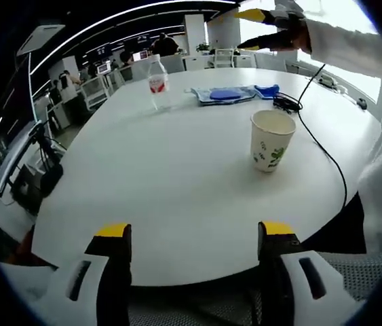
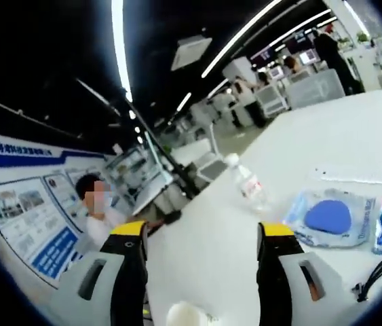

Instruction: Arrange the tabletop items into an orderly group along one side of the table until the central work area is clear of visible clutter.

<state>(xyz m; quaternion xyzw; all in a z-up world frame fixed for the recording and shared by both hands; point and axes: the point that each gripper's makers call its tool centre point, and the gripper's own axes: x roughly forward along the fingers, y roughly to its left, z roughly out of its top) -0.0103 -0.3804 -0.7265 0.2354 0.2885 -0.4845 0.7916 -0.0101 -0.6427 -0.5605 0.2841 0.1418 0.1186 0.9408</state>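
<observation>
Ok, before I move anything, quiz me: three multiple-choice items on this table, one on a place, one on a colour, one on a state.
1. In the left gripper view, where does the paper cup stand relative to the water bottle?
A. nearer the camera, to the right
B. behind it
C. touching it

2. What colour is the pad inside the clear packet?
A. red
B. blue
C. green

3. How do the left tongs stand?
A. shut on the cup
B. shut on the cable
C. open, holding nothing

Answers: 1 A, the cup sits closer and rightward, well apart. 2 B, the pad shows blue through the plastic. 3 C, bare table shows between the spread tips.
</observation>
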